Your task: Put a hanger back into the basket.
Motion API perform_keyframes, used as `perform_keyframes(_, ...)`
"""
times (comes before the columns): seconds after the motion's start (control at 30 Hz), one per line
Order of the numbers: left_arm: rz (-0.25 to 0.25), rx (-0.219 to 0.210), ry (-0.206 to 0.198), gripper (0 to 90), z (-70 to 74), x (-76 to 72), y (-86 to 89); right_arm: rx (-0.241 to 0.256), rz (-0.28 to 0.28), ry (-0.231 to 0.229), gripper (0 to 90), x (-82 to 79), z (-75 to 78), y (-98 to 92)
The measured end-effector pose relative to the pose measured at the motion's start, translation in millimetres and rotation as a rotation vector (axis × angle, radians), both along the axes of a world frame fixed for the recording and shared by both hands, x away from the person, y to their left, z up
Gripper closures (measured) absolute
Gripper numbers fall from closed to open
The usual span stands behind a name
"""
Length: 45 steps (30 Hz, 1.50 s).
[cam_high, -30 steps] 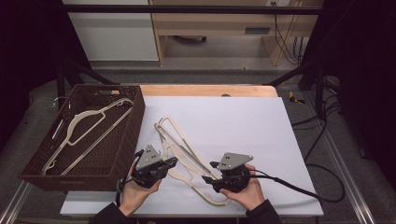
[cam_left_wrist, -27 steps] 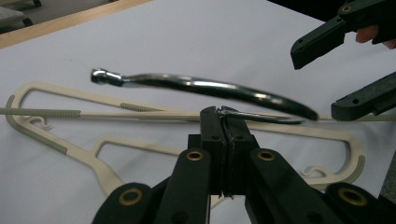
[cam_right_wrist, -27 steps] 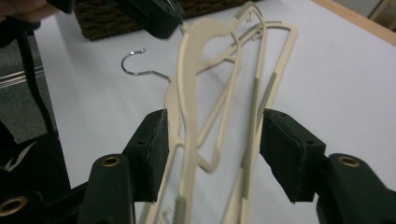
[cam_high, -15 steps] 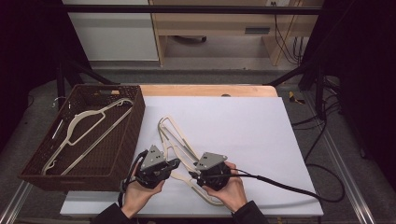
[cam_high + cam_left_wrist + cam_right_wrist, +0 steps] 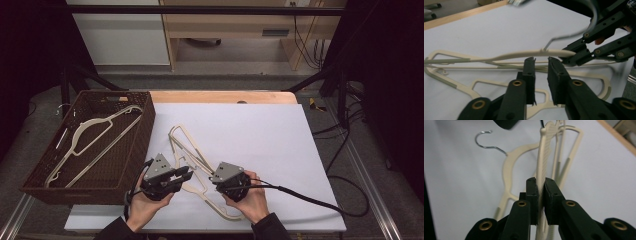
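1. Wicker basket (image 5: 131,150), off to the left of the left gripper (image 5: 186,174): one cream hanger (image 5: 95,140) lies inside on the slant. Likely destination for the others.
2. Left gripper: jaws parted with a clear gap, nothing between them. In its own view they hover (image 5: 541,68) just short of the lifted hanger (image 5: 524,54), whose arm crosses right ahead of the tips.
3. Between the two grippers, the lifted hanger rises off a loose pile of hangers (image 5: 187,150) on the white table (image 5: 280,135); its wire hook (image 5: 571,35) stands up just beyond.
4. Right gripper (image 5: 541,185): clamped on the lifted hanger's ribbed arm (image 5: 542,162), pads pressed on both faces. In the high view it sits (image 5: 216,178) near the table's front edge.
5. Risks, as judged:
   - The pile looks interlocked; a lift may drag a second hanger (image 5: 509,170) along by a hook or notch.
   - A single pinch on a thin arm lets the hanger swivel or slip.
   - The left jaws, closing now, could catch a lower hanger instead.
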<state>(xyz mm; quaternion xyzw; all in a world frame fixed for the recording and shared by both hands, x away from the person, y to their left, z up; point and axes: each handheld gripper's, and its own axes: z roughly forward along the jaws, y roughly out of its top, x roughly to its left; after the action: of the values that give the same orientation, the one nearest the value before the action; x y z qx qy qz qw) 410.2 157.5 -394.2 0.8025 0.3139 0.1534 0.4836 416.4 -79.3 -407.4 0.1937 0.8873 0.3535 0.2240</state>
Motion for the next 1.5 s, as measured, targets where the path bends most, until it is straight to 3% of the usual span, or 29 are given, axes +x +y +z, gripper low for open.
perform_keyframes(0.13, 0.007, -0.003, -0.008, 60.8, 5.3, 2.4, 9.0, 0.005, -0.015, -0.003, 86.7, 9.4, 8.7, -9.6)
perform_keyframes(0.2, 0.006, -0.006, -0.019, 53.2, 7.6, 2.9, 12.5, 0.056, 0.001, 0.031, 86.7, 17.5, 14.6, -17.2)
perform_keyframes(0.3, -0.004, -0.012, -0.03, 43.2, 12.9, 4.0, 17.8, 0.07, -0.007, 0.03, 86.8, 23.3, 22.9, -25.7)
perform_keyframes(0.37, -0.024, -0.002, -0.038, 36.7, 16.5, 4.4, 20.2, 0.104, 0.012, 0.045, 86.8, 25.1, 29.1, -32.7)
perform_keyframes(0.4, -0.031, 0.002, -0.045, 31.9, 18.2, 4.1, 21.0, 0.142, 0.055, 0.078, 86.8, 24.7, 34.6, -39.1)
perform_keyframes(0.47, -0.059, 0.012, -0.048, 29.6, 21.8, 3.4, 22.4, 0.149, 0.078, 0.088, 86.9, 23.6, 36.8, -41.0)
perform_keyframes(0.53, -0.089, 0.019, -0.054, 25.0, 25.1, 1.8, 23.3, 0.158, 0.146, 0.122, 86.8, 19.4, 40.5, -44.0)
perform_keyframes(0.57, -0.105, 0.032, -0.051, 25.0, 26.3, 1.3, 23.2, 0.158, 0.146, 0.122, 86.8, 19.4, 40.5, -44.0)
perform_keyframes(0.63, -0.122, 0.058, -0.067, 22.9, 27.3, -1.1, 22.0, 0.158, 0.201, 0.156, 86.8, 15.0, 39.8, -43.4)
perform_keyframes(0.67, -0.134, 0.064, -0.068, 22.9, 27.1, -1.7, 21.3, 0.158, 0.201, 0.156, 86.8, 15.0, 39.8, -43.4)
perform_keyframes(0.73, -0.166, 0.082, -0.057, 22.9, 25.4, -2.4, 18.3, 0.16, 0.266, 0.183, 86.8, 11.8, 36.9, -40.9)
perform_keyframes(0.77, -0.175, 0.098, -0.064, 22.9, 24.1, -3.1, 16.4, 0.16, 0.266, 0.183, 86.8, 11.8, 36.9, -40.9)
perform_keyframes(0.9, -0.233, 0.156, -0.059, 31.4, 18.2, -5.0, 7.9, 0.155, 0.315, 0.212, 86.8, 8.6, 33.0, -37.7)
perform_keyframes(0.93, -0.243, 0.169, -0.056, 39.0, 16.6, -5.6, 5.5, 0.15, 0.336, 0.223, 86.8, 7.5, 30.8, -36.1)
perform_keyframes(1.03, -0.267, 0.202, -0.045, 44.3, 13.4, -6.0, 0.6, 0.147, 0.351, 0.235, 86.8, 6.9, 28.2, -33.7)
perform_keyframes(1.13, -0.287, 0.232, -0.035, 57.6, 10.8, -6.2, -1.5, 0.141, 0.372, 0.251, 86.8, 5.4, 24.9, -30.5)
perform_keyframes(1.33, -0.319, 0.256, -0.021, 69.5, 8.7, -6.4, -3.1, 0.147, 0.403, 0.265, 86.8, 4.9, 23.5, -29.3)
perform_keyframes(1.5, -0.323, 0.27, 0.0, 72.3, 9.0, -7.1, -4.0, 0.148, 0.409, 0.266, 86.6, 4.7, 22.3, -29.1)
